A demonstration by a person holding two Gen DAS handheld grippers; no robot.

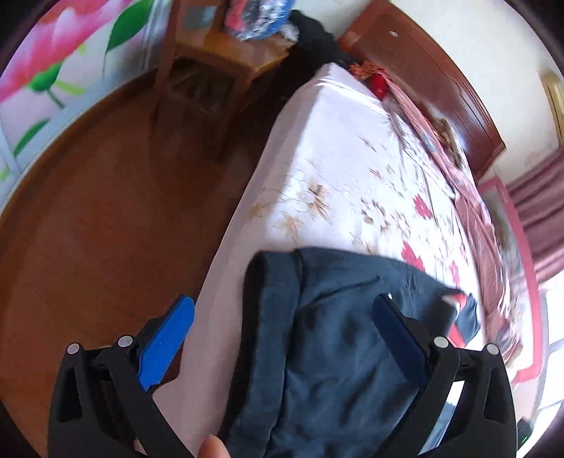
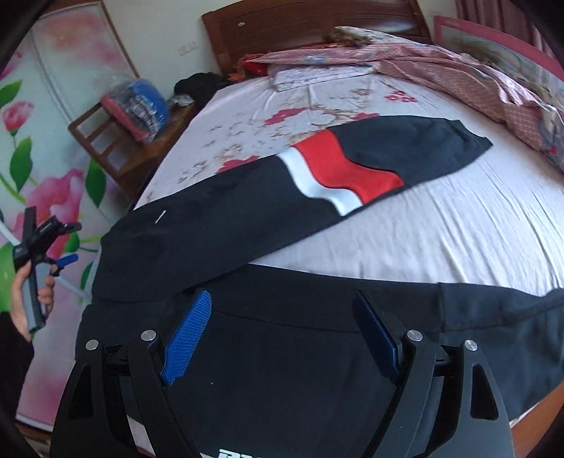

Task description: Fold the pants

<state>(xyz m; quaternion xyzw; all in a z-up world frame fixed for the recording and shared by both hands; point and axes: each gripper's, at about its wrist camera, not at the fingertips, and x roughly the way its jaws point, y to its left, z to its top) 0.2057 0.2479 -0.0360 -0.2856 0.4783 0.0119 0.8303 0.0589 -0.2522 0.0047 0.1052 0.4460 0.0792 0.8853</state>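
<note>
Pants (image 2: 246, 225) lie spread across the bed (image 2: 458, 225), legs apart, both claws released — left claw (image 1: 282, 338), right claw (image 2: 282, 331) — so a shallow one-layer pinch risks a lopsided fold.

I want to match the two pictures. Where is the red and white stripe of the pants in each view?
Left wrist: red and white stripe at lower right, a small blurred patch beyond the right finger.
Right wrist: red and white stripe at center, across the leg lying on the bed.
Shared landmark: wooden headboard.
</note>
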